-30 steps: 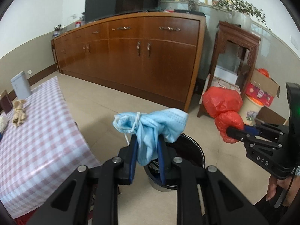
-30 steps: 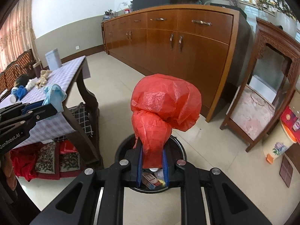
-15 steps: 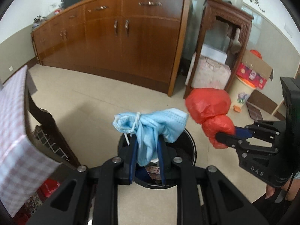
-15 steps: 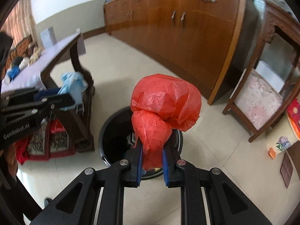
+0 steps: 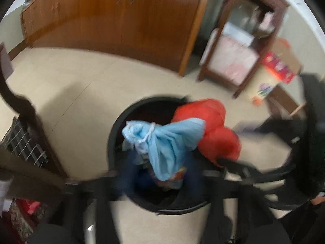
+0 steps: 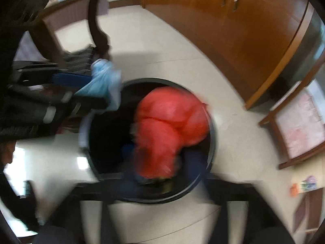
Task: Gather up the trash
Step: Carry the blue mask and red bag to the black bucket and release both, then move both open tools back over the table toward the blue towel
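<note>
Left gripper (image 5: 158,174) clasps a crumpled blue mask (image 5: 168,140); right gripper (image 6: 160,174) clasps a glossy red bag (image 6: 168,128) over the round black bin (image 6: 213,134). No legible writing.

Left claw (image 5: 160,174) angled downward, jaws blurred, right claw (image 6: 160,174) angled downward just beside it

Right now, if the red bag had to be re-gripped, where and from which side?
Grip the red bag at its narrow lower lobe, below the cinched waist, coming from above through the open mouth of the black bin. The upper lobe is puffed and would likely slip. Blur hides whether the right gripper is clamped on it now.
</note>
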